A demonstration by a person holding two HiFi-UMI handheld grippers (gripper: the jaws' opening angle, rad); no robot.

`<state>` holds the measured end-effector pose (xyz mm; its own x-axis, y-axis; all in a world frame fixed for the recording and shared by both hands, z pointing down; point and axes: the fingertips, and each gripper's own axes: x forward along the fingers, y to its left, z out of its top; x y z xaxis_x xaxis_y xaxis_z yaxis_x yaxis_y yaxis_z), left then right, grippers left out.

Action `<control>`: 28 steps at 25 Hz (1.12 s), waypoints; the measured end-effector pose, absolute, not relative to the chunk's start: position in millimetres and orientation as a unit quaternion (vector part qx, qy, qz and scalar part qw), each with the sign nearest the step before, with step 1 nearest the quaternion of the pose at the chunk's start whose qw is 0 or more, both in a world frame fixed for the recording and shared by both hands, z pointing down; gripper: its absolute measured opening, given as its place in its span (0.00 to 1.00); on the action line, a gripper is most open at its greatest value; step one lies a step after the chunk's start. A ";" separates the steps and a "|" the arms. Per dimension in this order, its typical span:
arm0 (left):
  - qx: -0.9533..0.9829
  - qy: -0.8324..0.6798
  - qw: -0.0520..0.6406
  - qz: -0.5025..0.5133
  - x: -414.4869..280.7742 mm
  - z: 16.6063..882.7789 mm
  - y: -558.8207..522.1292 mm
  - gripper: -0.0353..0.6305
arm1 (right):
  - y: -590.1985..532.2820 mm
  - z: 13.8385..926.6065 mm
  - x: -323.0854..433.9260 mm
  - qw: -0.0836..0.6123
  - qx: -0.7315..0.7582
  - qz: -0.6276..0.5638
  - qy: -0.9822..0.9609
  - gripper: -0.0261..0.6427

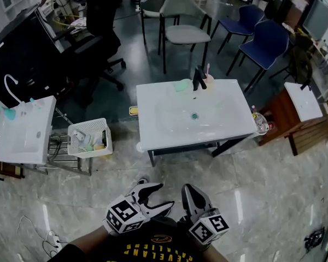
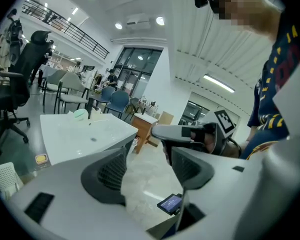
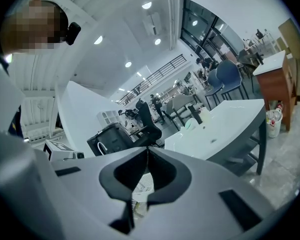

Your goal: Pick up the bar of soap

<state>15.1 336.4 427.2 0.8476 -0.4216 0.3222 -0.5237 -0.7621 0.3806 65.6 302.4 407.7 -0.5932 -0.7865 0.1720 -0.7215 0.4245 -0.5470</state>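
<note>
The pale green bar of soap (image 1: 182,85) lies on the far rim of the white sink basin (image 1: 153,119), just left of the black faucet (image 1: 198,79). It also shows in the left gripper view as a soap (image 2: 80,114) and small in the right gripper view as a soap (image 3: 190,125). Both grippers hang low over the floor, well short of the basin's near edge. My left gripper (image 1: 163,195) stands open with nothing between its jaws (image 2: 147,156). My right gripper (image 1: 189,191) is shut and empty, its tips meeting (image 3: 147,151).
A pink cup (image 1: 209,81) stands right of the faucet. A smaller sink (image 1: 27,130) and a white basket (image 1: 90,137) stand at the left. Grey chairs (image 1: 183,15), blue chairs (image 1: 268,40) and a black office chair (image 1: 93,31) are behind. A wooden cabinet (image 1: 295,113) is at the right.
</note>
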 end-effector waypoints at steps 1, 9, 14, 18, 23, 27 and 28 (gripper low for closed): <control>0.933 -0.250 0.233 0.112 14.7 428.1 332.1 0.50 | 299.0 407.9 65.2 0.055 -0.452 -0.296 0.840 0.07; 0.946 -0.213 0.218 0.108 4.5 420.1 279.5 0.50 | 253.4 397.8 65.3 0.069 -0.500 -0.276 0.818 0.07; 0.956 -0.189 0.202 0.102 -7.7 406.8 242.6 0.50 | 223.1 385.1 56.5 0.070 -0.527 -0.256 0.807 0.07; 0.957 -0.175 0.209 0.097 -20.4 409.1 222.7 0.50 | 207.9 392.3 45.2 0.060 -0.541 -0.261 0.797 0.07; 0.954 -0.168 0.229 0.096 -38.2 425.0 200.2 0.50 | 191.1 406.8 30.7 0.038 -0.551 -0.273 0.788 0.07; 0.951 -0.167 0.244 0.094 -56.0 434.0 182.2 0.50 | 181.3 410.6 17.6 0.015 -0.559 -0.275 0.782 0.07; 0.951 -0.169 0.243 0.091 -59.7 432.3 176.9 0.50 | 178.8 409.2 15.4 0.012 -0.561 -0.273 0.782 0.07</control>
